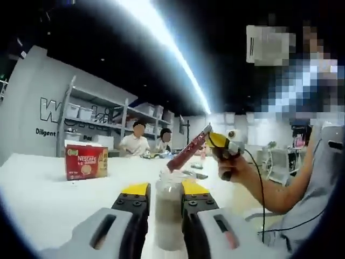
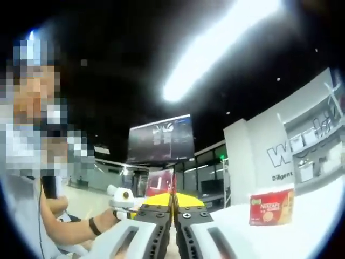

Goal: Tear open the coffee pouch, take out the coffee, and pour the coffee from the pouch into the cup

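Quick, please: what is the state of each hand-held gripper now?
Left hand-held gripper: shut on the cup.
Right hand-held gripper: shut on the coffee pouch, tilted over the cup.

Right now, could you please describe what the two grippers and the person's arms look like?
The left gripper and right gripper have grey bodies with dark slots, black jaws and yellow tips. A thin black cable hangs below the hand. The person wears a grey short sleeve and a black wristband.

A clear cup (image 1: 169,216) stands upright on the white table (image 1: 48,199), clamped between yellow-tipped tongs. A dark red coffee pouch (image 1: 187,150) tilts steeply above it, lower end at the rim.
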`<action>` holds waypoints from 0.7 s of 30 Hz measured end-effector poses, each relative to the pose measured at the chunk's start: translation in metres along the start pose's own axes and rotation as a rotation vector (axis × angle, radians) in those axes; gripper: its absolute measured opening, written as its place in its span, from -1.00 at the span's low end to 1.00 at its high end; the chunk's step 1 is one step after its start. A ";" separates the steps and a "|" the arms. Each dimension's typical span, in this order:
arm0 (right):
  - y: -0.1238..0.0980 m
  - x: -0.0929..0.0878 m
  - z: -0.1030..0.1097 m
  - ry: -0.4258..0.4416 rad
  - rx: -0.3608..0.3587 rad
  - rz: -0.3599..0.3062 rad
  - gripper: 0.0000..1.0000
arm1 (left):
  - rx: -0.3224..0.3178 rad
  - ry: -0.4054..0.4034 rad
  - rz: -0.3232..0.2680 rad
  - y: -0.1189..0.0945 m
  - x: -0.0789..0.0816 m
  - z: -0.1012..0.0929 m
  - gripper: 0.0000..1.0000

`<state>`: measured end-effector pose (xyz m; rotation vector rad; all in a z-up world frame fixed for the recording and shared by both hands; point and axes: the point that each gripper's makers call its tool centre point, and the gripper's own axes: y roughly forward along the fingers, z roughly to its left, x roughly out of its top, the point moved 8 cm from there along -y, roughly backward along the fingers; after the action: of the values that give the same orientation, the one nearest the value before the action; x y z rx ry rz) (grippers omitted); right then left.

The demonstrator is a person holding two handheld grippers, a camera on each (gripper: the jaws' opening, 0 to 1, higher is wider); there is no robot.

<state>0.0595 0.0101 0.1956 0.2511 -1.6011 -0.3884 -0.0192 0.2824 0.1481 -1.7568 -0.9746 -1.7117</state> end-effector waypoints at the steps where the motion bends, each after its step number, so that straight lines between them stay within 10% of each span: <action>1: 0.003 -0.006 0.003 -0.024 0.012 0.051 -0.95 | -0.015 -0.042 -0.002 -0.001 0.001 -0.003 -0.54; 21: 0.002 -0.006 0.010 -0.036 -0.043 0.019 -0.96 | -0.015 -0.004 0.074 0.011 -0.006 -0.017 -0.57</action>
<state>0.0502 0.0146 0.1905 0.1976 -1.6280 -0.4143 -0.0209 0.2616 0.1455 -1.7839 -0.8897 -1.6743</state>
